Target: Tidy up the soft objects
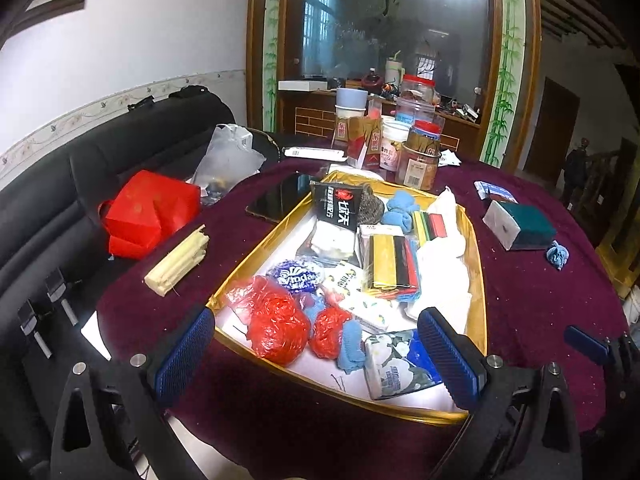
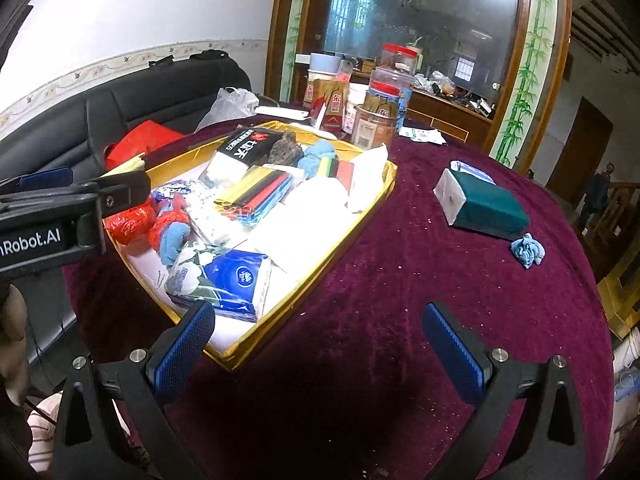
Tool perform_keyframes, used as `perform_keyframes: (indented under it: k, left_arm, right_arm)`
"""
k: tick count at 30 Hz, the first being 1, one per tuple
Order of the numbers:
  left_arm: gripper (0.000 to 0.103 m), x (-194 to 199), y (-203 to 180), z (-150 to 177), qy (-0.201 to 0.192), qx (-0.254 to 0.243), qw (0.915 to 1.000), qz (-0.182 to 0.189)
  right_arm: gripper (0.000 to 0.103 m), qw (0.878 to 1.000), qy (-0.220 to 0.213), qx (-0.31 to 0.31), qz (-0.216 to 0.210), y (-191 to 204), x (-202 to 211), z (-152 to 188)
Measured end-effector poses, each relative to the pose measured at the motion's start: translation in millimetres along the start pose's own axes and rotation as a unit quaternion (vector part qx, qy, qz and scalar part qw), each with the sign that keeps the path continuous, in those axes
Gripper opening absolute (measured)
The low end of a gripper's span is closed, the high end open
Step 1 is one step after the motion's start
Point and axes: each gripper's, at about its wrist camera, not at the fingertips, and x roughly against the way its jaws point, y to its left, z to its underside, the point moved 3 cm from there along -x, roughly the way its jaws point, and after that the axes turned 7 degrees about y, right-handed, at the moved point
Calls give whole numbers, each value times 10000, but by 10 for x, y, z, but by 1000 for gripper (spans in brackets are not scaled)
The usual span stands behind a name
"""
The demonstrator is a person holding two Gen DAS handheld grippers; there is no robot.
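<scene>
Both my grippers gape empty — left point(image 1: 316, 356) over the tray point(image 1: 256, 256), right point(image 2: 320, 344) beside it. The rag point(image 2: 528, 250) sits near the table's right edge — I'd pinch its bunched middle.

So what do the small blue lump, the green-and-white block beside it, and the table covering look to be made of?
Blue lump: soft cloth, probably terry or microfibre; crumpled, fuzzy, matte folds.
Green-and-white block: likely a sponge with a dark green scouring layer on white foam; flat faces, dull finish, though it could be a wrapped pack.
Table covering: plush maroon velvet-like fabric; short nap with uneven sheen and pale crumbs.
</scene>
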Motion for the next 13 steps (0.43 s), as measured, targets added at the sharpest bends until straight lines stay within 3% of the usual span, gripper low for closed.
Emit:
perform_keyframes:
  k: [13]
  left_arm:
    - [102,-91,107,-17,78,66,9999,49]
  right_arm:
    - [103,9997,119,-23,-195,22,-70,-24]
